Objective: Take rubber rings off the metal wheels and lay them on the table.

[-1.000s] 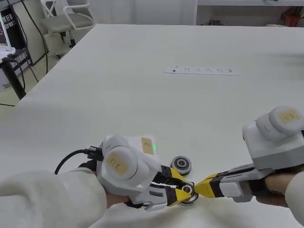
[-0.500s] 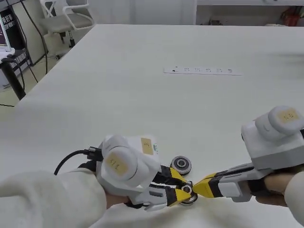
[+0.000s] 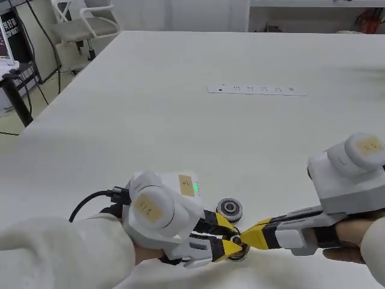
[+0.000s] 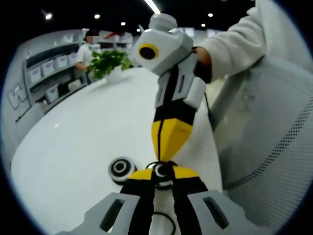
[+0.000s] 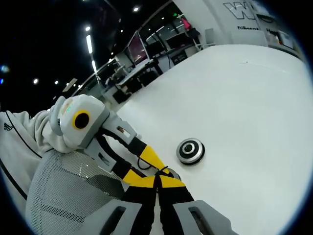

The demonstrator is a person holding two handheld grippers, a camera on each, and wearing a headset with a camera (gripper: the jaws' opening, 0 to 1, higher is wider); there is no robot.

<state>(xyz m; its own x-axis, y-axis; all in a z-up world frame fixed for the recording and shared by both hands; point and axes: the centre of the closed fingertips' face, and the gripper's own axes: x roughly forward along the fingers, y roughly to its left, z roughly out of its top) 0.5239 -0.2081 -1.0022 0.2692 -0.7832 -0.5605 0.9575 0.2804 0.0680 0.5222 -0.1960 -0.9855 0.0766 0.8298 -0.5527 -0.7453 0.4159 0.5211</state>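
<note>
My left gripper [image 3: 230, 242] is shut on a small metal wheel [image 3: 239, 250] low over the near edge of the white table [image 3: 180, 108]. In the left gripper view the wheel [image 4: 162, 171] sits between my yellow tips [image 4: 161, 175]. My right gripper [image 3: 246, 237] comes in from the right, its jaws shut on the thin black rubber ring [image 5: 164, 171] at the wheel's rim. A second wheel [image 3: 230, 208] with its black ring on lies flat just beyond; it shows as the second wheel [image 4: 121, 168] and the second wheel [image 5: 190, 151] in the gripper views.
A white power strip [image 3: 257, 90] lies farther back on the table. A black cable [image 3: 90, 200] runs from the left gripper's body. An office chair [image 3: 84, 21] stands beyond the far left corner. A potted plant [image 4: 110, 62] sits on the table's far end.
The right gripper's tip has slid a little to the left, closer onto the held wheel. The left gripper and the wheel on the table stay where they were.
</note>
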